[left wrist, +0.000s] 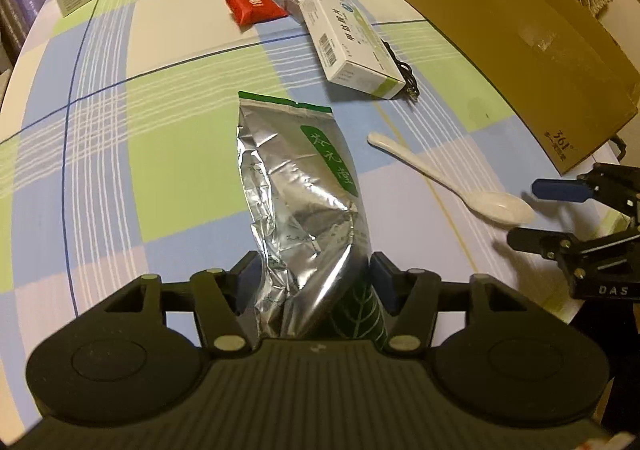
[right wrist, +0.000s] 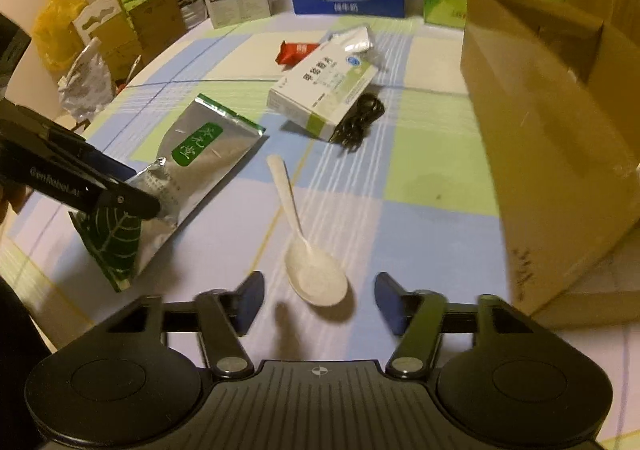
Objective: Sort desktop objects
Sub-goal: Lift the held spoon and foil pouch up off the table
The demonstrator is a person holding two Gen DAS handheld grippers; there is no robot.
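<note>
Left wrist view: low over the bench (left wrist: 180,137), close behind the left tool (left wrist: 314,290), facing along its fingers.
Right wrist view: close behind the right tool (right wrist: 318,300) (angled slightly down), facing forward.
Shared: foil pouch (left wrist: 296,185), spoon (right wrist: 308,246), cardboard box (right wrist: 552,137).
</note>
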